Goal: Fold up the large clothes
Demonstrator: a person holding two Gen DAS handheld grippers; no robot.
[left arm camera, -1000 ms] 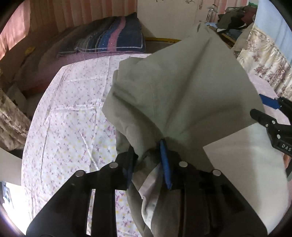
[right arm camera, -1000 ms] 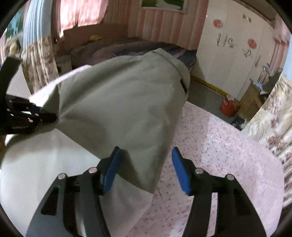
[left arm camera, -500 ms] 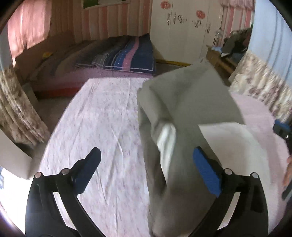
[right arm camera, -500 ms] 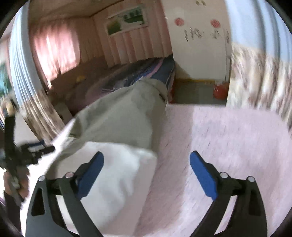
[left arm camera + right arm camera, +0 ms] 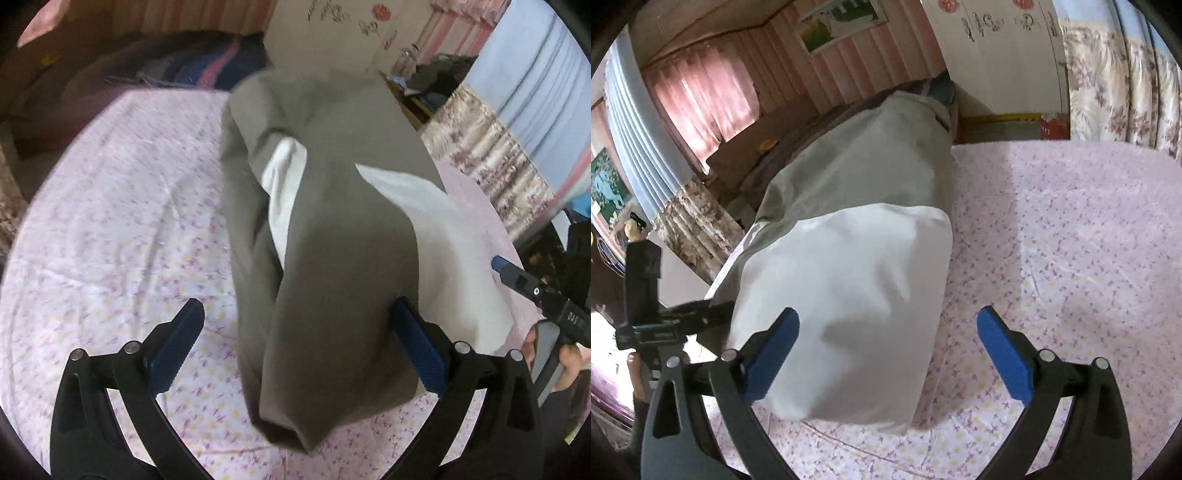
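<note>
A grey-green garment (image 5: 332, 229) with a white lining (image 5: 436, 229) lies folded lengthwise on the pink floral bed sheet (image 5: 122, 206). My left gripper (image 5: 299, 347) is open, its blue pads on either side of the garment's near end, holding nothing. In the right wrist view the garment (image 5: 871, 162) shows with its white part (image 5: 849, 295) nearest. My right gripper (image 5: 886, 354) is open and empty over the white end. The right gripper also shows in the left wrist view (image 5: 532, 288), and the left gripper in the right wrist view (image 5: 683, 314).
A dark striped blanket (image 5: 207, 66) lies on a second bed behind. Floral curtains (image 5: 487, 144) hang at the right, with a cluttered shelf (image 5: 432, 81) beyond. A white wardrobe (image 5: 1004, 55) and a red container (image 5: 1052, 127) stand past the bed's far edge.
My left gripper let go of the garment and opened wide. The lifted grey half dropped onto the bed. My right gripper opened wider and shifted over the white end.
</note>
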